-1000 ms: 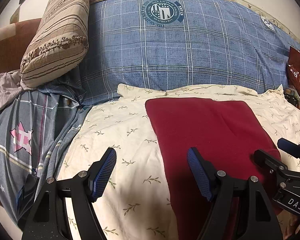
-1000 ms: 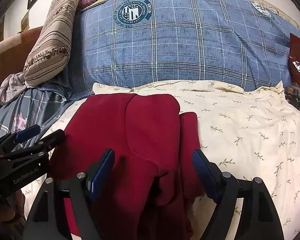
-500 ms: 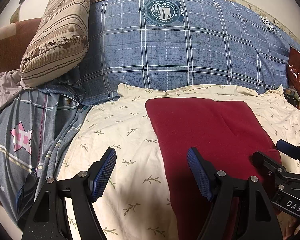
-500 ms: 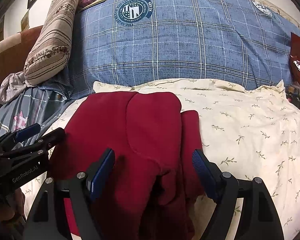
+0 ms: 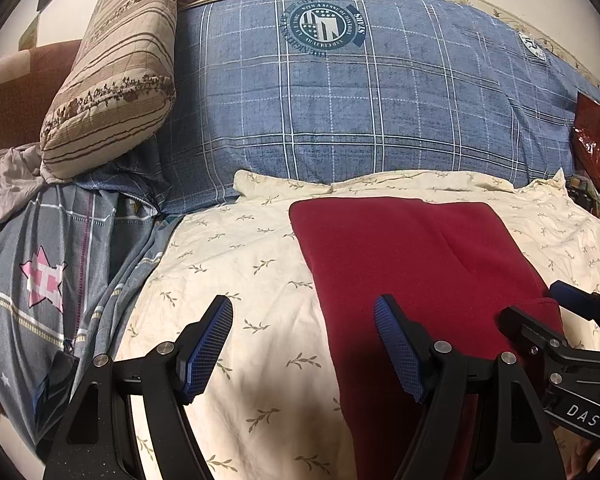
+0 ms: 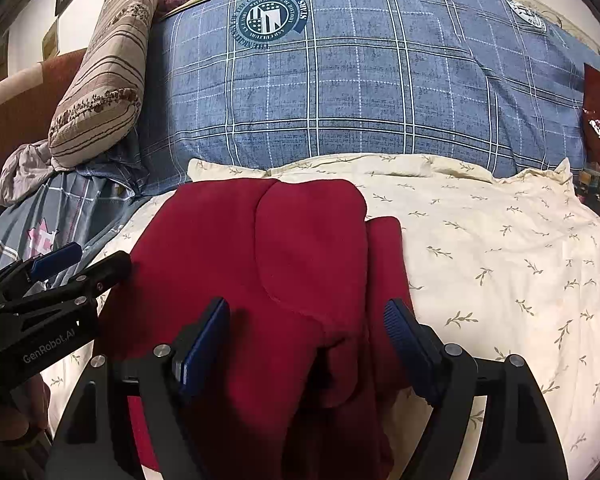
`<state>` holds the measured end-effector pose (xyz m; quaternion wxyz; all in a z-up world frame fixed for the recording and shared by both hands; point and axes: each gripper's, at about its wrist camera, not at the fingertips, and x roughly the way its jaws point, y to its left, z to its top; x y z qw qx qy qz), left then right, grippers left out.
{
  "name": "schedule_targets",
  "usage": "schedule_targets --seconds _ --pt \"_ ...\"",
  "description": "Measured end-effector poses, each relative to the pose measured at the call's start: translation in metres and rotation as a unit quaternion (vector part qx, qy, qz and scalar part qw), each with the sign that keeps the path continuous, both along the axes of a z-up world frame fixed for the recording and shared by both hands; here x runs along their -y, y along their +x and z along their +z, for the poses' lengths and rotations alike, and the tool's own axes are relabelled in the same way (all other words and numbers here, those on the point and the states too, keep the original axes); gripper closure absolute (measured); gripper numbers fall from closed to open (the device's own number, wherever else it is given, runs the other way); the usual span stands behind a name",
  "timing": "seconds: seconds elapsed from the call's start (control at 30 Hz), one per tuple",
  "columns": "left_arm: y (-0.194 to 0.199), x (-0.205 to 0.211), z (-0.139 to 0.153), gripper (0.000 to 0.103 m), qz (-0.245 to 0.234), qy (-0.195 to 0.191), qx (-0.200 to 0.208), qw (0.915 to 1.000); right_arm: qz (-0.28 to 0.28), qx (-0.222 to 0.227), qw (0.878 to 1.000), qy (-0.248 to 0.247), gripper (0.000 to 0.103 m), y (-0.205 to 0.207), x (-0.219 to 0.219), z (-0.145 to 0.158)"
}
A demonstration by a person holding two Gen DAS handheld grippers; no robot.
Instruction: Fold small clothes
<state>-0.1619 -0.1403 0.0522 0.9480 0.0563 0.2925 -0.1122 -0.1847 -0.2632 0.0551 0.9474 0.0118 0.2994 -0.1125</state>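
Holding both tools level above the bed, you have the dark red fleece garment [image 6: 268,264] lying on the cream leaf-print sheet [image 6: 500,248], in front of the big blue checked pillow [image 6: 360,72]. It looks partly folded already: the far and left edges run straight in the left wrist view, while the right wrist view shows a rounded flap lapped over the body and a narrow strip poking out along the right side.

Your left gripper [image 5: 304,348] has its fingers spread wide with nothing between them; it sits over the garment's left edge, one finger above the sheet, the other above the red cloth. Your right gripper [image 6: 306,346] is likewise spread and pinching nothing, straddling the bunched near end of the flap.

For the next fold, I would judge the near end needs attention first. Pinch only the top layers at each near corner, take both corners together, lift just enough to clear the cloth, and carry them toward the pillow evenly so the edges meet. Fleece is thick and drags, so tuck the stray right strip in first.
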Motion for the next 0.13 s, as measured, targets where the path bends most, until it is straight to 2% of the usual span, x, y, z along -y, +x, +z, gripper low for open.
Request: schedule_targets --seconds 0.13 --pt "-0.0008 -0.0003 -0.0003 0.03 0.001 -0.004 -0.003 1.0 0.001 -0.002 1.0 -0.001 0.022 -0.0002 -0.0007 -0.001"
